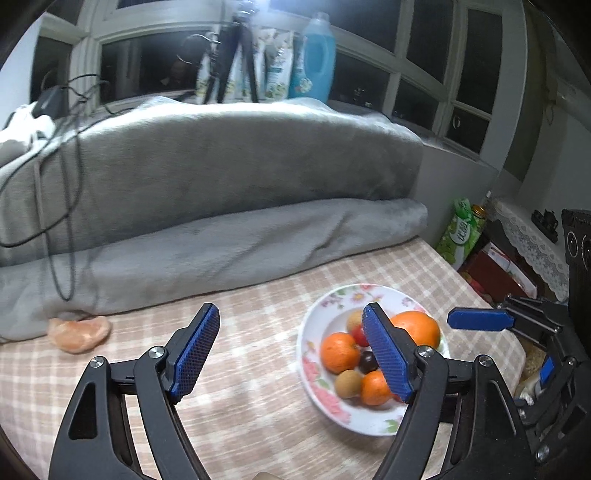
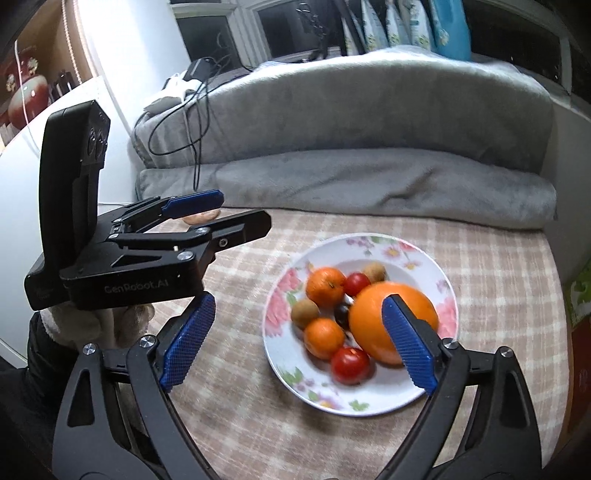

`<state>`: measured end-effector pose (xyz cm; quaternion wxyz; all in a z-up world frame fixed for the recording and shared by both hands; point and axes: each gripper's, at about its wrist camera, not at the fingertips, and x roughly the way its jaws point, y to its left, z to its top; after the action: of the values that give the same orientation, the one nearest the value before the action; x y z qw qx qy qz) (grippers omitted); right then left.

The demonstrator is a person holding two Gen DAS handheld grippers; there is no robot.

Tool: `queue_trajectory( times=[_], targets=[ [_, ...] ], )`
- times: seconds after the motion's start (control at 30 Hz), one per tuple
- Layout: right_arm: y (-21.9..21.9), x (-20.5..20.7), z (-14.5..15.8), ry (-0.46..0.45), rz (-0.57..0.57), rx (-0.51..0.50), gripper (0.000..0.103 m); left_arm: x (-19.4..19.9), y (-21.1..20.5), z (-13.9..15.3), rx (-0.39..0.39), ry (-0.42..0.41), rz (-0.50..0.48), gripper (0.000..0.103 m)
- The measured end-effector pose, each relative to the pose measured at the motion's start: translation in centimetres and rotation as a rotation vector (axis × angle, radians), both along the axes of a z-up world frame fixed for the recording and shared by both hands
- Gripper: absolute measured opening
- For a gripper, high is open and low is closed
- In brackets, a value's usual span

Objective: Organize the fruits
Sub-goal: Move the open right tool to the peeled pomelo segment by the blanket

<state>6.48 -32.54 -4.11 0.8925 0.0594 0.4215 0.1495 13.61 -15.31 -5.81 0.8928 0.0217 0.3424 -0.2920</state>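
Blue ribbed pads (image 1: 197, 350) sit closest to us in the left view, and our left gripper (image 1: 291, 350) stands wide open with nothing between them. Our right gripper (image 2: 299, 343) is also spread wide and holds nothing; its right pad only crosses in front of the big orange (image 2: 373, 325), with no grip on it. On the body of the left gripper, seen from the right view, we can read "GenRobot.AI" (image 2: 136, 286). A gloved hand (image 2: 99, 325) carries it.

Beyond the fingers we see the fruits gathered on a white plate (image 2: 417, 258) with a pink flower pattern: the big orange, two small oranges (image 2: 325, 286), two red tomatoes (image 2: 349, 363), two brown round fruits (image 2: 304, 312) and one dark one (image 2: 341, 314). One peeled citrus piece (image 1: 79, 334) lies apart on the cloth (image 1: 240, 406), near the blanket (image 1: 221, 240).

The surface is a checked cloth in beige and white. Behind it a grey blanket is folded in long rolls, with black cables (image 1: 66, 166) hanging over it. Further back are dark windows (image 1: 432, 33), a tripod (image 1: 236, 59), printed bags and a blue bottle (image 1: 314, 59) on the sill. At the right of the left view stands a green package (image 1: 460, 232); its writing is too blurred to read.
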Motion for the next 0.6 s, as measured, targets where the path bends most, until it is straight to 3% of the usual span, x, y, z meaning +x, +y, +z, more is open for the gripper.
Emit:
queue_trajectory(
  times=[0.33,0.6],
  targets=[
    [3.5,2.3,0.7,-0.042,0.064,-0.027,0.094,-0.1,4.1,0.6,-0.001,-0.029,0.077,0.080],
    [5.7,5.4,0.2,-0.026,0.095,-0.054,0.094,-0.2,9.3,0.6,-0.002,-0.040,0.181,0.080]
  ],
)
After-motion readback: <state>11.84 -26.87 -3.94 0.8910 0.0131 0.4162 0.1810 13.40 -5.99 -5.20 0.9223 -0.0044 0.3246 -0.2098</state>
